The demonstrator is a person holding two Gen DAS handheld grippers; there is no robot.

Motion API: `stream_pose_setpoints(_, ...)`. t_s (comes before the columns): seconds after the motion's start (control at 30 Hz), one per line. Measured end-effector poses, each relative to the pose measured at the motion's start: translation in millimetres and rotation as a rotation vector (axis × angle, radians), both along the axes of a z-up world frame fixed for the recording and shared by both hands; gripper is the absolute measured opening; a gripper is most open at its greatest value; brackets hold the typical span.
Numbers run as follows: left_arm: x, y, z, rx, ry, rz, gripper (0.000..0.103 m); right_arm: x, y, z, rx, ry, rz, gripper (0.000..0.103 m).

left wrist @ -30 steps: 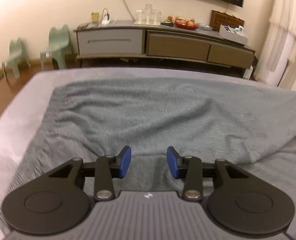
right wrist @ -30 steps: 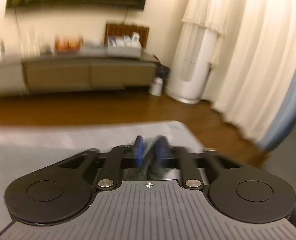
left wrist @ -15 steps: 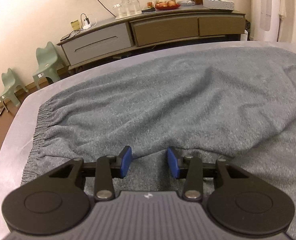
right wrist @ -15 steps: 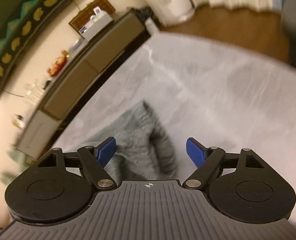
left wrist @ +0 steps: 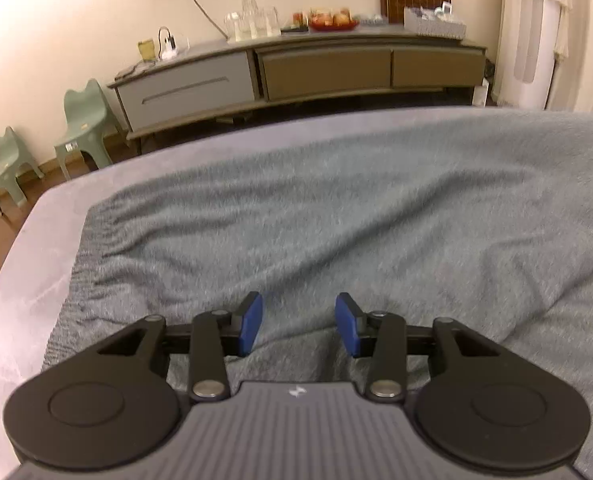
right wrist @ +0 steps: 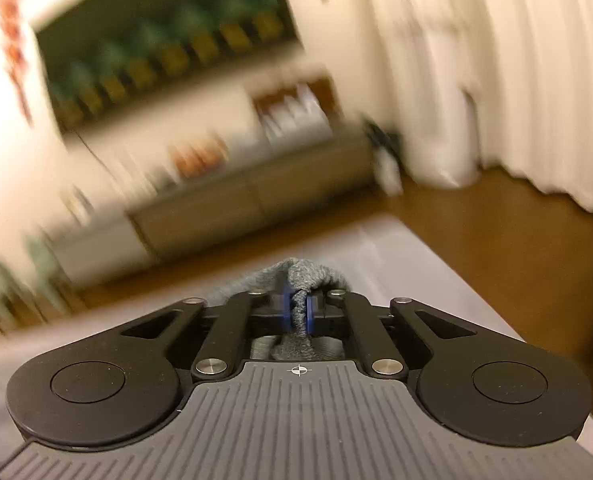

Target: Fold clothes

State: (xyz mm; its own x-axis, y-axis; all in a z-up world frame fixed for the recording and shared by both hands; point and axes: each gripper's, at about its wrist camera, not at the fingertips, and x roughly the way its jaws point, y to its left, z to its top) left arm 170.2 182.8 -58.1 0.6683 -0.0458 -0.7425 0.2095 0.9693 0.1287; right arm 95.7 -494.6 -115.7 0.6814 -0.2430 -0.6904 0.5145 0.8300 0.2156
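**Right gripper re-clamped the grey cloth**

Half a second earlier the right gripper (right wrist: pixel 297 312) gaped; now it pinched a bunched fold of the grey garment (left wrist: pixel 336 216) spread on the bed (left wrist: pixel 28 280). Left gripper (left wrist: pixel 298 328) hovered, fingers apart. Soft, light, floppy knit: best gripped at hems or corners.

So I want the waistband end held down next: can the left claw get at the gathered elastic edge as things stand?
Probably yes. The left claw is open and holds nothing, hovering low over the grey garment. The gathered edge lies exposed to its left, with nothing between them.
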Motion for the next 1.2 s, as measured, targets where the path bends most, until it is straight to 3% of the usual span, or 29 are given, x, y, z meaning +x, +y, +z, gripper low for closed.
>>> stream_pose_setpoints(0.07, 2.4, 3.0, -3.7, 0.011, 0.018, -0.005, 0.042, -8.3, -2.8, 1.4, -0.064, 0.043, -0.027, 0.043)
stream_pose_setpoints(0.17, 5.7, 12.6, -5.2, 0.021, 0.024, 0.002, 0.043, -20.8, -7.1, 3.6, -0.160, 0.108, -0.067, 0.047)
stream_pose_setpoints(0.3, 20.0, 32.5, -3.9, -0.020, 0.026, 0.059, 0.043, -28.9, 35.6, 35.1, -0.285, 0.002, -0.025, 0.056)
stream_pose_setpoints(0.4, 36.9, 49.5, -15.5, -0.049, 0.074, 0.100, 0.044, -7.6, 69.6, 26.1, -0.277, 0.031, 0.143, 0.055)
stream_pose_setpoints(0.47, 47.3, 60.5, -17.8, -0.084, 0.084, 0.122, 0.044, 8.6, 82.6, 2.9, -0.247, 0.122, 0.208, 0.048)
stream_pose_setpoints(0.53, 58.9, 65.3, -15.3, -0.081, 0.092, 0.163, 0.039, 23.5, 85.7, -21.3, -0.273, 0.221, 0.203, 0.044)
stream_pose_setpoints(0.6, 68.7, 65.8, -16.5, -0.056, 0.067, 0.202, 0.039, 34.7, 89.9, -29.8, -0.399, 0.253, 0.159, 0.045)
stream_pose_setpoints(0.67, 73.6, 60.9, -17.7, -0.007, 0.025, 0.259, 0.044, 45.5, 94.3, -35.9, -0.539, 0.273, 0.109, 0.039)
stream_pose_setpoints(0.77, 67.2, 52.7, -11.2, 0.033, 0.017, 0.258, 0.042, 53.3, 115.1, -30.2, -0.624, 0.280, 0.082, 0.045)
stream_pose_setpoints(0.83, 53.8, 49.8, 2.9, -0.009, 0.017, 0.208, 0.042, 46.1, 138.8, -6.0, -0.625, 0.212, 0.147, 0.052)
stream_pose_setpoints(0.87, 45.3, 48.9, 11.8, -0.050, 0.014, 0.177, 0.043, 37.9, 147.9, 1.6, -0.592, 0.190, 0.186, 0.059)
stream_pose_setpoints(1.0, 7.4, 32.4, 34.7, -0.194, 0.053, 0.026, 0.045, -0.7, 179.2, 23.5, -0.417, 0.125, 0.344, 0.065)
stream_pose_setpoints(1.07, -17.3, 19.2, 30.4, -0.120, 0.059, -0.030, 0.045, -21.7, 190.7, 26.4, -0.327, 0.114, 0.408, 0.065)
stream_pose_setpoints(1.13, -39.3, 24.6, 25.4, -0.022, 0.052, -0.026, 0.045, -45.7, 194.7, 15.2, -0.237, 0.142, 0.446, 0.065)
stream_pose_setpoints(1.2, -55.3, 55.2, 21.7, 0.017, 0.060, 0.046, 0.044, -69.4, 197.5, 6.4, -0.254, 0.160, 0.472, 0.066)
